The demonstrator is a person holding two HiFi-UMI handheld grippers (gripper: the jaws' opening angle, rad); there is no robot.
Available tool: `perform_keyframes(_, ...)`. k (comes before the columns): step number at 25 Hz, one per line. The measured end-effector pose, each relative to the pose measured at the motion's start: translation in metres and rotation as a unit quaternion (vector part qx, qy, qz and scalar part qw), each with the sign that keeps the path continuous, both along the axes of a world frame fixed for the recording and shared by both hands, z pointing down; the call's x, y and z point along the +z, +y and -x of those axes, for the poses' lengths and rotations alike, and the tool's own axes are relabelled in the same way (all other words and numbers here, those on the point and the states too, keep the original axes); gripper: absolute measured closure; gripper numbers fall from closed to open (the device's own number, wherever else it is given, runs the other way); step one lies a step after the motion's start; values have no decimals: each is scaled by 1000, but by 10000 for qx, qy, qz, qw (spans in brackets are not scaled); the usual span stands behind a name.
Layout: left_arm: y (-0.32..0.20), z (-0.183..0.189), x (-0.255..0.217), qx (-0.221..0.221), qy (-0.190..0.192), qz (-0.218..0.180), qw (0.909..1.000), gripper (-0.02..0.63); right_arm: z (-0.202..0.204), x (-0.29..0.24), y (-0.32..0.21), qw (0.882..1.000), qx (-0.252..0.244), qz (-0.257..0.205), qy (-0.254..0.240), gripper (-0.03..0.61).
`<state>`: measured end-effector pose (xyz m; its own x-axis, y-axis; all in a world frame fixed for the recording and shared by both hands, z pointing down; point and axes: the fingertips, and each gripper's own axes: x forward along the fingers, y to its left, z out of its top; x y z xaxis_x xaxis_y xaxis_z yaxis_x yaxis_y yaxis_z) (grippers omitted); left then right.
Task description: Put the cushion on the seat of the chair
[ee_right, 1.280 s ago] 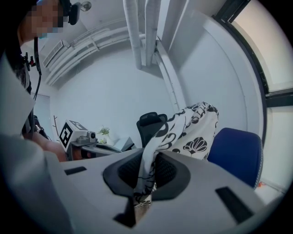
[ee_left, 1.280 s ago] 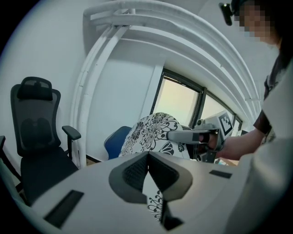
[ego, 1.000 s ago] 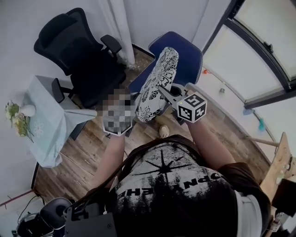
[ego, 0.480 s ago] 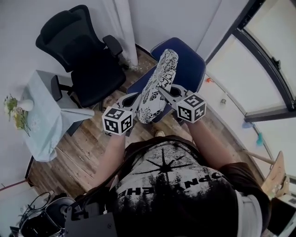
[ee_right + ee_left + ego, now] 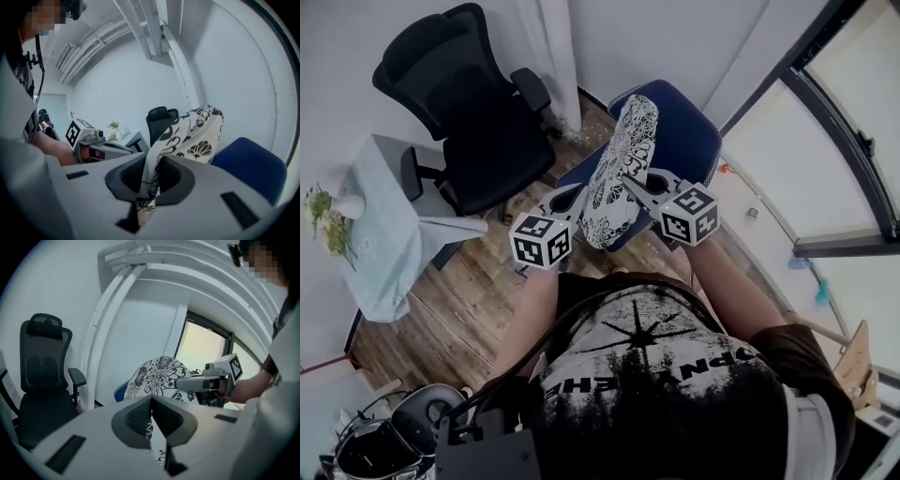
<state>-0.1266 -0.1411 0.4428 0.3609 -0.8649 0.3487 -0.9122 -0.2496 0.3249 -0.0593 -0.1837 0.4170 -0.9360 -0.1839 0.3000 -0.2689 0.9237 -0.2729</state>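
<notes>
The cushion (image 5: 619, 169), white with a black flower print, stands on edge in the air over the blue chair's seat (image 5: 686, 141). My left gripper (image 5: 579, 199) is shut on its left edge, and in the left gripper view the printed fabric (image 5: 159, 376) is pinched where the jaws (image 5: 151, 403) meet. My right gripper (image 5: 630, 184) is shut on the cushion's right edge. In the right gripper view the fabric (image 5: 197, 133) runs up out of the closed jaws (image 5: 150, 176), with the blue chair (image 5: 251, 164) just to the right. Whether the cushion touches the seat is hidden.
A black office chair (image 5: 478, 112) stands left of the blue one. A small table with a pale cloth (image 5: 384, 234) and a vase of flowers (image 5: 328, 220) is at the far left. A white pillar (image 5: 558, 56) and floor-level windows (image 5: 825, 131) border the chairs.
Both grippers have carried the cushion a little forward and lower over the blue chair. Both grips stay the same.
</notes>
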Motion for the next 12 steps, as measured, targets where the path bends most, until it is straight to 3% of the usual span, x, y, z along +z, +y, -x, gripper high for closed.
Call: perform_keyframes(12,-18,45,16,472,69,179,9987,600,45,14,-17,9983,508,288,-8,546)
